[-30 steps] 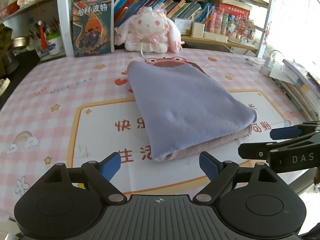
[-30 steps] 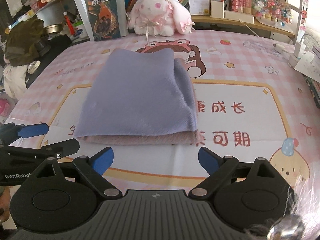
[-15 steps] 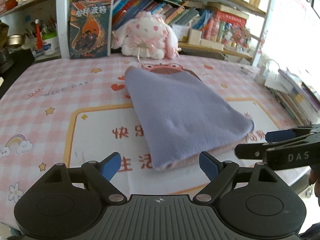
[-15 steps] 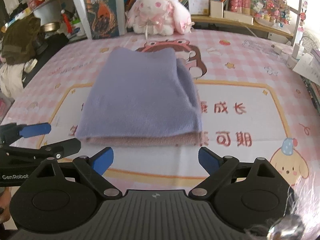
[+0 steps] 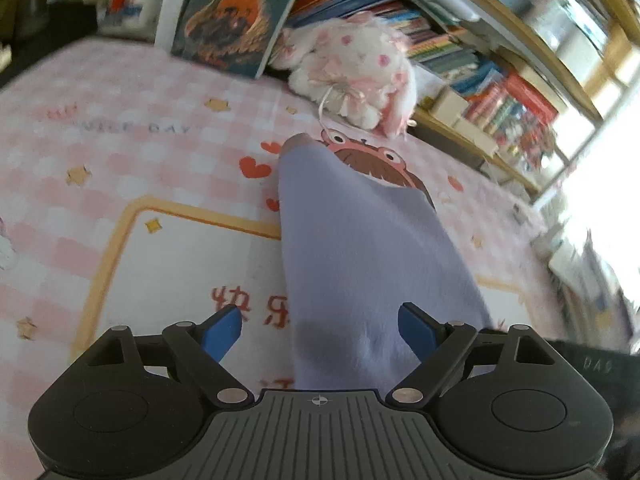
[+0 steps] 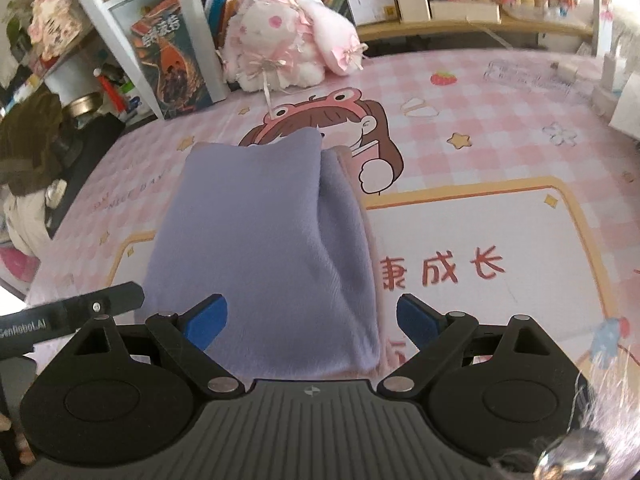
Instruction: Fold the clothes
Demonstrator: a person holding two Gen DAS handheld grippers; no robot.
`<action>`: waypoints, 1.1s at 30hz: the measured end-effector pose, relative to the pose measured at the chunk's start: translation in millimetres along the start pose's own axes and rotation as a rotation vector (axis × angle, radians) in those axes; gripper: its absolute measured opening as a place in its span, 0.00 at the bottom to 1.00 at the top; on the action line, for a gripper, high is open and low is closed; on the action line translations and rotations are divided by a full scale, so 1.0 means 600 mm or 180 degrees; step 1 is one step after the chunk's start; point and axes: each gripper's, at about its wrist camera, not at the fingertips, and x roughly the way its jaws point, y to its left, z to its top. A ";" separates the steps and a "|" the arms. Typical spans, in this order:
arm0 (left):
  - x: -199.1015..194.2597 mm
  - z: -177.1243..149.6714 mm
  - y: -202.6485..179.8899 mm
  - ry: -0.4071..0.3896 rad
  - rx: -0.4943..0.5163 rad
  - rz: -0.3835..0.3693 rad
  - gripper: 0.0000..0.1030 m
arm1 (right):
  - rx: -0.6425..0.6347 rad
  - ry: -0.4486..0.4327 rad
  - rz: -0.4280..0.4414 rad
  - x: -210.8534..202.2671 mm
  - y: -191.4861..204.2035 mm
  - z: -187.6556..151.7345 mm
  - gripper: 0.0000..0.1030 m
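Observation:
A folded lilac fleece garment (image 6: 260, 248) with a pale pink underside lies flat on the pink checked table cover (image 6: 480, 152). In the right wrist view my right gripper (image 6: 312, 320) hangs open over the garment's near edge, its blue pads apart and gripping nothing. The left gripper's black finger (image 6: 72, 312) shows at that view's left edge. In the left wrist view, tilted and blurred, the same garment (image 5: 360, 248) runs away from my open left gripper (image 5: 320, 332), whose blue pads straddle its near left end without pressing it.
A white and pink plush rabbit (image 6: 284, 40) sits at the table's far edge beside an upright book (image 6: 176, 64). Bookshelves (image 6: 460, 4) line the back. Dark clutter (image 6: 32, 148) lies off the left side. A stack of books (image 5: 592, 264) stands at the right.
Both grippers moved forward, so the garment's near edge now lies between their pads. The left view has rolled and blurred. Both jaws stayed wide apart.

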 end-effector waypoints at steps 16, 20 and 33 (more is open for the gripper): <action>0.067 0.010 0.011 0.0338 -0.0597 -0.0292 0.53 | 0.0484 0.0452 0.0652 0.069 -0.075 0.044 0.52; 0.048 0.010 -0.053 0.0167 0.0053 0.0089 0.48 | 0.0009 0.0260 0.0674 0.047 -0.048 0.051 0.32; 0.080 0.024 0.008 0.0515 -0.0505 -0.0251 0.60 | 0.0137 0.0513 0.0688 0.071 -0.075 0.055 0.62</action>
